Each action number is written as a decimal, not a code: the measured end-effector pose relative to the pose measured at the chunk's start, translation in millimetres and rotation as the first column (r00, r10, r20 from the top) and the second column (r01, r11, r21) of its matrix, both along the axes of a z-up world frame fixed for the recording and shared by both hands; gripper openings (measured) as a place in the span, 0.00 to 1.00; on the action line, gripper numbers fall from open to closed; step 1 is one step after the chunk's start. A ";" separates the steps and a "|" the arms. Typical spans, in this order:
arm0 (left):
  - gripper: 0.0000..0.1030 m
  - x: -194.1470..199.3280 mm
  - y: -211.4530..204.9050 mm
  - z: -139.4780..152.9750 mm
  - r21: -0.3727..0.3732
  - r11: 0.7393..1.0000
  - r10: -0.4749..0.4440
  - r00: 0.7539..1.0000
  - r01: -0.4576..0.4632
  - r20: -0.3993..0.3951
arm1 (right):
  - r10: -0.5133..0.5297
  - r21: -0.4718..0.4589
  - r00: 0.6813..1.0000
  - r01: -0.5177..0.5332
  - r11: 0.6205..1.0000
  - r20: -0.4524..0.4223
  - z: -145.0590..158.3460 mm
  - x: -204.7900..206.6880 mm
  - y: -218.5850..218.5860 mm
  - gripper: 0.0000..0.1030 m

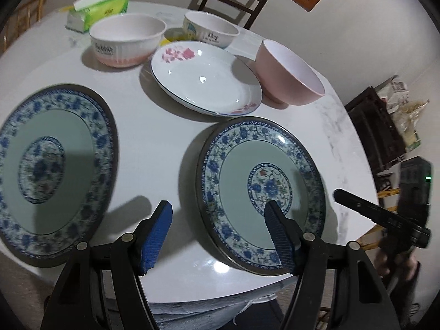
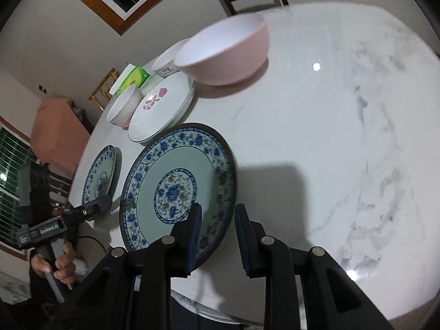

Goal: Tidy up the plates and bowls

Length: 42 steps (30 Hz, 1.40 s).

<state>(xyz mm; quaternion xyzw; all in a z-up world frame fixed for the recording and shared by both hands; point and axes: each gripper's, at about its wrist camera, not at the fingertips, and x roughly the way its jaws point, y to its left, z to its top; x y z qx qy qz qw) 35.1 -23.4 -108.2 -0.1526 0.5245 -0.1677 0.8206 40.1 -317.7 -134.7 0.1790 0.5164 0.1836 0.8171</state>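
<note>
"GenRobot.AI" on the left gripper, "Dog" on a white bowl; both grippers' jaws parted, empty

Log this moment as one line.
left gripper: open, empty, over near blue plate rim | right gripper: narrow gap, empty, at same plate | bowls, white plate: untouched

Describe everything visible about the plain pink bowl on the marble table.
The plain pink bowl is round and deep, matte pink outside and white inside, with no pattern or lettering; it looks like ceramic or melamine. It stands upright and appears empty on the white marble-look table. It stands close beside the white plate with pink flowers, but whether the two touch cannot be told. A white bowl lettered "Dog" stands behind it. Neither tool touches it.
</note>
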 end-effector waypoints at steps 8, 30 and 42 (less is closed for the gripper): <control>0.55 13.2 -0.8 -17.9 -0.045 0.999 -0.006 0.998 0.003 -0.069 | -0.015 0.060 0.999 0.018 0.998 -0.049 -21.8 12.1 -6.8 0.27; 0.25 26.7 -6.5 -27.8 -0.028 0.998 -0.056 0.996 0.055 -0.069 | 0.008 0.093 0.998 -0.002 0.996 -0.064 -29.6 21.5 2.3 0.18; 0.15 21.8 -5.1 -27.6 0.037 0.998 -0.043 0.997 0.045 -0.069 | -0.072 0.078 0.994 0.078 0.994 -0.078 -27.5 18.3 5.3 0.16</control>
